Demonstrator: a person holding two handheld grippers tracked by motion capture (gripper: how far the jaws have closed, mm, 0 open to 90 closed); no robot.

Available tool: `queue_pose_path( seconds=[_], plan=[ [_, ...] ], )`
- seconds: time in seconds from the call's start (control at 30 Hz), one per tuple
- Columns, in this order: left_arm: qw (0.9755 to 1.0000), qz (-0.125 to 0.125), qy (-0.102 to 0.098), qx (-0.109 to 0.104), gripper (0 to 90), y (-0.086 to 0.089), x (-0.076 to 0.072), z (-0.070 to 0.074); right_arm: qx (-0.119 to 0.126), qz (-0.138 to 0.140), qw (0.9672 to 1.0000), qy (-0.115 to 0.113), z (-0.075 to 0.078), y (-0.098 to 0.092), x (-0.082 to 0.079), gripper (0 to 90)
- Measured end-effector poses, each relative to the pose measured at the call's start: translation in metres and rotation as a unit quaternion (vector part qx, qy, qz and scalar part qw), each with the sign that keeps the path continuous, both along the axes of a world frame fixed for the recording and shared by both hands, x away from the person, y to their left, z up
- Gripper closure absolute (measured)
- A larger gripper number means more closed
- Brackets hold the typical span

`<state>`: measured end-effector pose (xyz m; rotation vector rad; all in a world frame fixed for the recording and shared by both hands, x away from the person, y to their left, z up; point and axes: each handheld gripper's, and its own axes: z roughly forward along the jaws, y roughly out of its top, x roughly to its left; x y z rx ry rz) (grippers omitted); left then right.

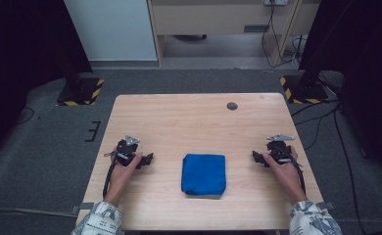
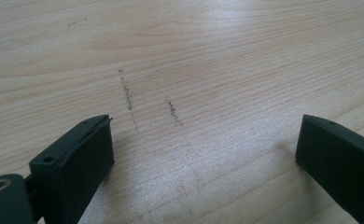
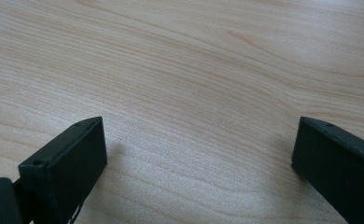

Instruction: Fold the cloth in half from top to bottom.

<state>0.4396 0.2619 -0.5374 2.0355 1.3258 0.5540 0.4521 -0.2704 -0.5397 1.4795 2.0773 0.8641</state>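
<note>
A folded blue cloth lies flat near the front middle of the wooden table. My left gripper rests on the table to the cloth's left, held by a hand, jaws pointing toward the cloth. In the left gripper view my left gripper stands open over bare wood with a few dark scuff marks. My right gripper rests to the cloth's right, also pointing inward. In the right gripper view my right gripper is open wide with only wood grain between the jaws.
A small dark round grommet sits near the table's back right. Two stand bases with yellow-black tape flank the table's far corners on grey carpet. Cables run along the floor at right.
</note>
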Motion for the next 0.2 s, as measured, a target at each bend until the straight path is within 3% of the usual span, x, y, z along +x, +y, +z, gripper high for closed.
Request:
queue_pose_path(
  seconds=[0.2],
  plan=[
    [1.0000,-0.002,0.003,0.002,2.0,-0.0004,-0.0004,0.0000,-0.001,-0.025,0.9997,0.003,-0.0006,0.0022,-0.0009,0.1]
  ],
)
